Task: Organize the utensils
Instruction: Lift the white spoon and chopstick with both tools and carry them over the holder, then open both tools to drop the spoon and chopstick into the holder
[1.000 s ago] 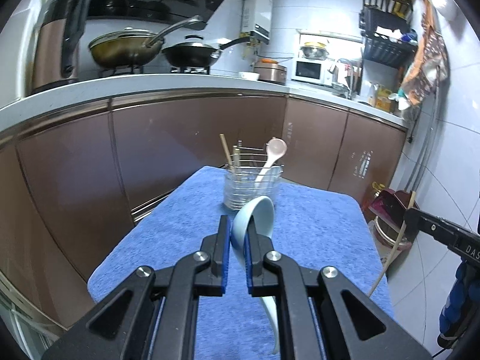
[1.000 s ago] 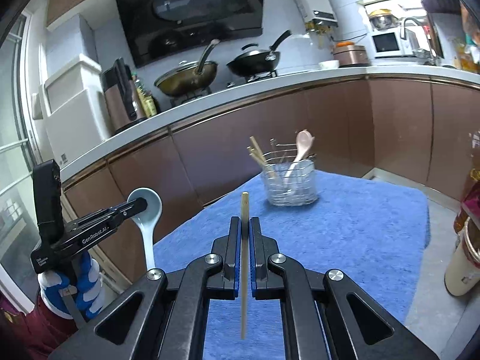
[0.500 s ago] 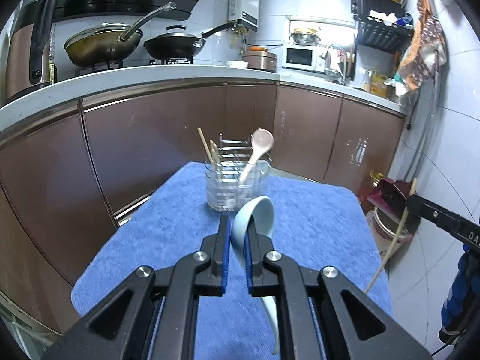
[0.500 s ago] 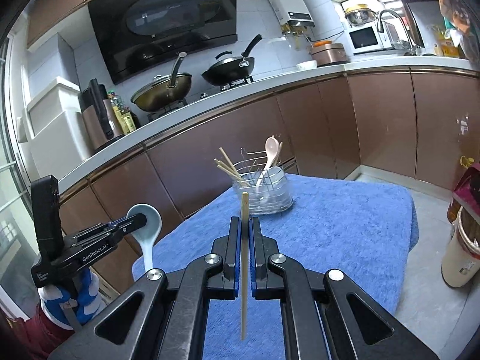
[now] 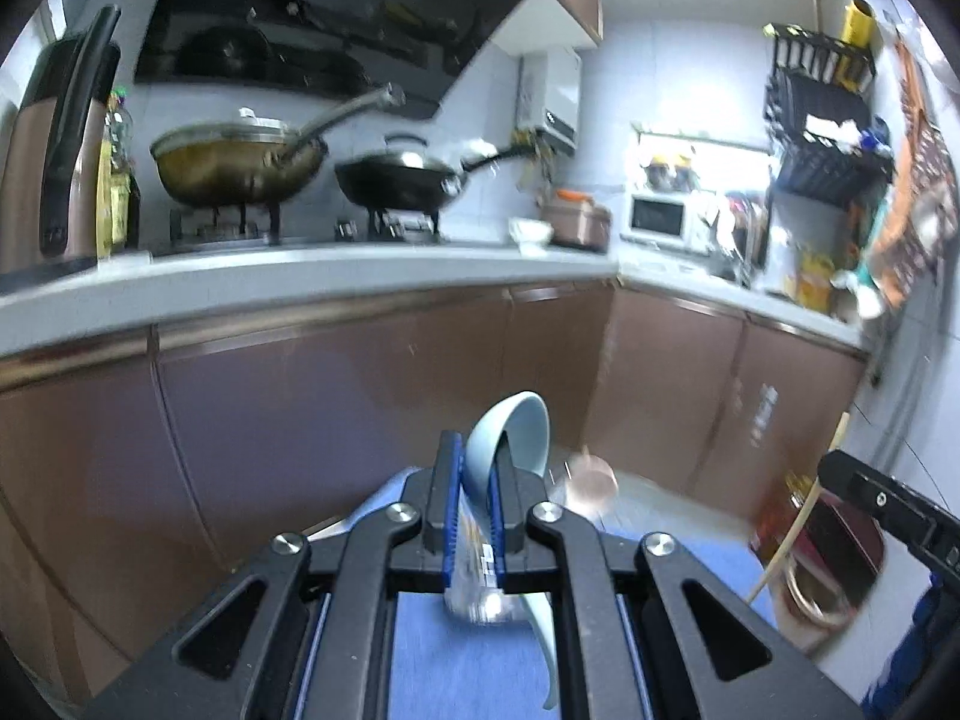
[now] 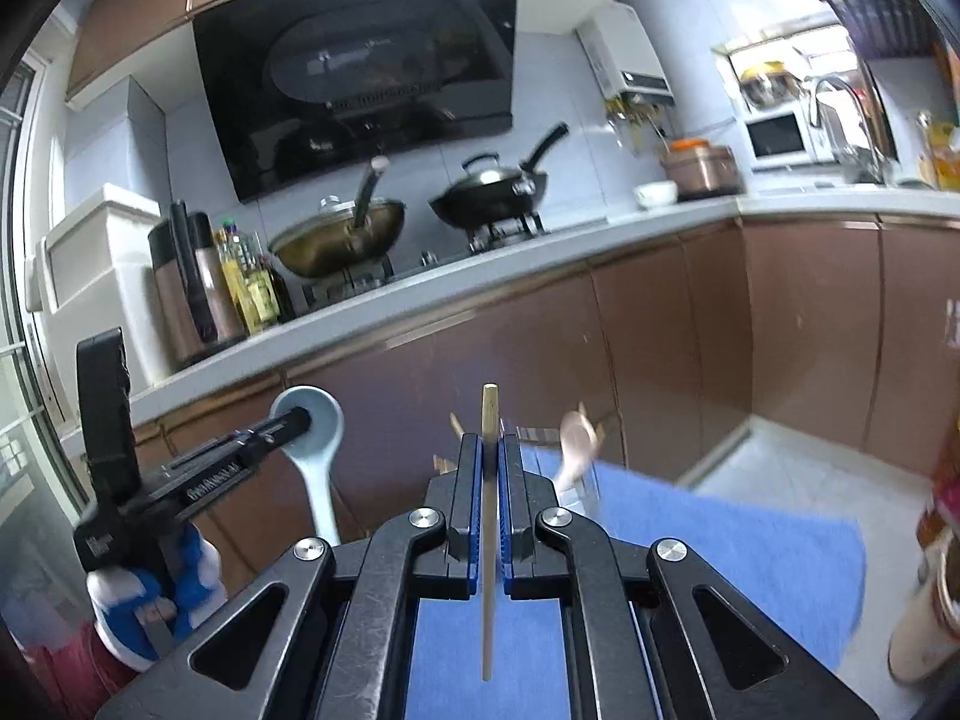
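Left gripper (image 5: 476, 501) clamped shut on the pale blue spoon (image 5: 515, 433), bowl up, handle trailing below. Right gripper (image 6: 489, 495) pinched tight on a wooden chopstick (image 6: 488, 480), held upright. Utensil holder (image 6: 573, 471) sitting ahead on the blue cloth (image 6: 750, 546), mostly hidden behind the fingers and pretty blurry, pink spoon (image 6: 575, 438) poking out. Probably best to go one at a time: tip the handle end down first, line up over the rim, then let go low so nothing bounces out.
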Motion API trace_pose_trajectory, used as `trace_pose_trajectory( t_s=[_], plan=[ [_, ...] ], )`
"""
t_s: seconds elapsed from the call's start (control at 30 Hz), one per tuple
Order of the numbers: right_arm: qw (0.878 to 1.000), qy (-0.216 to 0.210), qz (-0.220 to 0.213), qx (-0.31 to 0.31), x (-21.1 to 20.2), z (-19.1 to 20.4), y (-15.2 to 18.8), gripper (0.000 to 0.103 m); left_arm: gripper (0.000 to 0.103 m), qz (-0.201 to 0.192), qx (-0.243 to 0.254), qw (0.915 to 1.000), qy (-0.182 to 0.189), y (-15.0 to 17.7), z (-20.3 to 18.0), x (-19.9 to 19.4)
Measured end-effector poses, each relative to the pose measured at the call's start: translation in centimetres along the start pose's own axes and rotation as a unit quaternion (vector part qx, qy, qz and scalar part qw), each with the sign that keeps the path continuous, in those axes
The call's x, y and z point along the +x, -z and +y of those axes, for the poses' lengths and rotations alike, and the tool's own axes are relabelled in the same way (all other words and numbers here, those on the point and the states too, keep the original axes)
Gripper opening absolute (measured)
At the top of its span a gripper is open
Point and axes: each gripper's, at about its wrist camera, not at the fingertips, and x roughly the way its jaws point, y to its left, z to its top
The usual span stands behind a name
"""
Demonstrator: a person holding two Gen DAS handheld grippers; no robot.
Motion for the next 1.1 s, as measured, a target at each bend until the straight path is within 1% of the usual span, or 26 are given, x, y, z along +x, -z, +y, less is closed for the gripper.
trace_pose_trajectory(
  t_s=[0.07,0.2,0.27,0.33,0.43,0.53,0.67,0.87,0.97,1.0,1.03,1.07,1.1],
  plan=[
    [1.000,-0.004,-0.010,-0.005,1.7,0.2,-1.2,0.005,0.008,-0.021,-0.008,0.9996,-0.016,-1.0,-0.2,1.9],
    [1.000,-0.002,-0.029,-0.010,5.8,-0.1,-2.9,0.005,0.008,-0.041,-0.024,0.9977,-0.047,-1.7,-0.4,6.0],
    [0.999,-0.002,-0.038,-0.010,7.6,-0.5,-3.4,0.005,0.008,-0.042,-0.029,0.9969,-0.059,-1.5,-0.5,7.9],
    [0.999,0.002,-0.045,-0.012,9.8,-1.2,-3.6,0.005,0.008,-0.033,-0.037,0.9963,-0.069,-1.0,-0.5,10.2],
    [0.999,0.010,-0.046,-0.013,12.7,-1.9,-3.6,0.005,0.008,-0.029,-0.037,0.9954,-0.084,0.1,-0.8,12.5],
    [0.998,0.026,-0.047,-0.027,14.5,-2.2,-3.0,0.005,0.008,-0.021,-0.034,0.9947,-0.094,1.5,-0.8,15.0],
    [0.997,0.042,-0.038,-0.047,16.5,-2.7,-1.5,0.005,0.008,-0.012,-0.036,0.9940,-0.103,3.0,-0.7,17.0],
    [0.997,0.053,-0.009,-0.058,18.5,-3.5,0.8,0.005,0.008,-0.002,-0.037,0.9937,-0.106,5.0,-0.8,18.7],
    [0.997,0.054,0.005,-0.056,18.6,-3.9,1.8,0.006,0.011,0.011,-0.046,0.9940,-0.099,5.8,-0.6,19.1],
    [0.997,0.054,0.007,-0.054,18.4,-4.0,1.9,0.008,0.012,0.017,-0.046,0.9943,-0.095,6.0,-0.5,19.2],
    [0.997,0.056,0.007,-0.051,18.2,-4.0,2.0,0.017,0.017,0.019,-0.045,0.9945,-0.093,6.1,-0.5,19.2],
    [0.997,0.059,0.007,-0.050,18.0,-4.0,2.0,0.023,0.022,0.024,-0.043,0.9949,-0.088,6.2,-0.6,19.1],
    [0.997,0.061,0.005,-0.048,17.5,-4.0,2.0,0.032,0.025,0.025,-0.041,0.9952,-0.085,6.2,-0.7,19.0]
  ],
)
